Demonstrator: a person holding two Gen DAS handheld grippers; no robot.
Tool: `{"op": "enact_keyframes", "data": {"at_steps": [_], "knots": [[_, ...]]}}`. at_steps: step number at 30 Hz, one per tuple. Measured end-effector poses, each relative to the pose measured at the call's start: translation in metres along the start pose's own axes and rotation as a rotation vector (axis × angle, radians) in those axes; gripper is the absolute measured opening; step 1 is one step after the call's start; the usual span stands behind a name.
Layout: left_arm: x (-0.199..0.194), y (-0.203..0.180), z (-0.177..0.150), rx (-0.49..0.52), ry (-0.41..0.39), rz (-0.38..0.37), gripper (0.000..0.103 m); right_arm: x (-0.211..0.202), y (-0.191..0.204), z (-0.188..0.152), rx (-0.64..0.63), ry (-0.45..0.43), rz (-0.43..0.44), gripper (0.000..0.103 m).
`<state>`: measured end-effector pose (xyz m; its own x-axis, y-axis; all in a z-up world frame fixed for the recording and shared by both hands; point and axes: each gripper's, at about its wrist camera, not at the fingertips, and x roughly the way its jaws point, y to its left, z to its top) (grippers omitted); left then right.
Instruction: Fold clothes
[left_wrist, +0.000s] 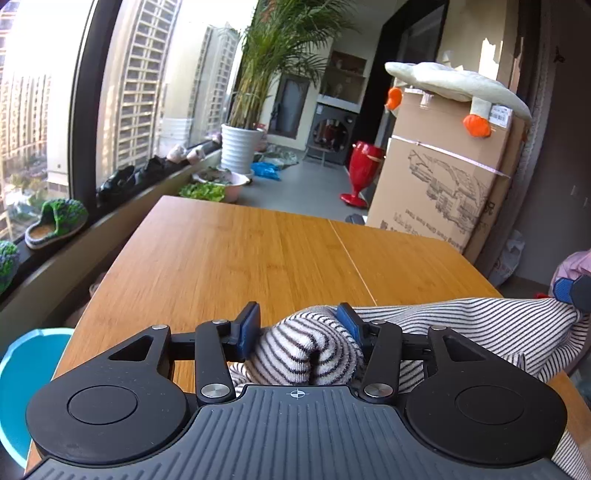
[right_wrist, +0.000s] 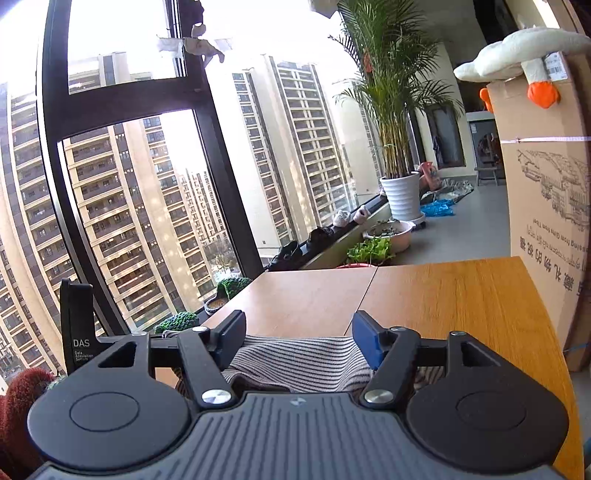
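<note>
A white garment with thin dark stripes (left_wrist: 461, 325) lies along the near edge of the wooden table (left_wrist: 240, 251). My left gripper (left_wrist: 299, 325) is shut on a bunched fold of it, and the cloth fills the gap between the blue pads. At the garment's far right end one blue pad (left_wrist: 565, 290) of the other gripper shows. In the right wrist view my right gripper (right_wrist: 299, 332) stands wide open over the striped garment (right_wrist: 295, 362), which lies flat below the pads. A hand in a red knit glove (right_wrist: 22, 406) shows at the lower left.
A tall cardboard box (left_wrist: 443, 177) with a plush goose (left_wrist: 454, 85) on top stands past the table's right side. A blue bucket (left_wrist: 18, 387) sits on the floor at the left. Slippers (left_wrist: 55, 221) line the window sill; a potted palm (left_wrist: 240, 147) and a red vase (left_wrist: 362, 166) stand beyond.
</note>
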<state>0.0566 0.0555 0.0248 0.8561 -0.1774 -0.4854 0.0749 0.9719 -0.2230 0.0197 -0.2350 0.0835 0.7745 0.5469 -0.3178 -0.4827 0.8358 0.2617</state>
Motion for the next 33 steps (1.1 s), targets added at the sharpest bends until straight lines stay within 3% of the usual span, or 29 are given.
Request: {"op": "enact_keyframes", "data": {"at_steps": [4, 7, 10, 13, 16, 21, 30, 33], "knots": [[-0.002, 0.020, 0.000, -0.102, 0.015, -0.013, 0.071, 0.023, -0.022, -0.016, 0.083, 0.103, -0.055, 0.083], [-0.014, 0.033, 0.007, -0.150, -0.006, -0.031, 0.069, 0.028, -0.028, -0.040, 0.068, 0.130, -0.083, 0.083], [-0.041, 0.032, 0.023, -0.146, -0.097, -0.040, 0.062, 0.030, -0.020, -0.044, 0.025, 0.114, -0.112, 0.084], [-0.067, 0.023, 0.041, -0.135, -0.178, -0.145, 0.065, 0.034, -0.012, -0.048, -0.018, 0.107, -0.130, 0.091], [-0.063, 0.008, 0.038, -0.101, -0.117, -0.233, 0.067, 0.037, -0.005, -0.051, -0.055, 0.102, -0.132, 0.099], [-0.021, 0.002, -0.004, -0.102, 0.073, -0.212, 0.066, 0.037, -0.001, -0.052, -0.078, 0.103, -0.123, 0.103], [-0.016, -0.013, -0.015, 0.012, 0.049, -0.172, 0.077, 0.042, 0.007, -0.051, -0.122, 0.166, -0.130, 0.103], [-0.017, -0.019, -0.017, 0.043, 0.044, -0.163, 0.082, 0.029, 0.011, -0.046, -0.075, 0.128, -0.124, 0.103]]}}
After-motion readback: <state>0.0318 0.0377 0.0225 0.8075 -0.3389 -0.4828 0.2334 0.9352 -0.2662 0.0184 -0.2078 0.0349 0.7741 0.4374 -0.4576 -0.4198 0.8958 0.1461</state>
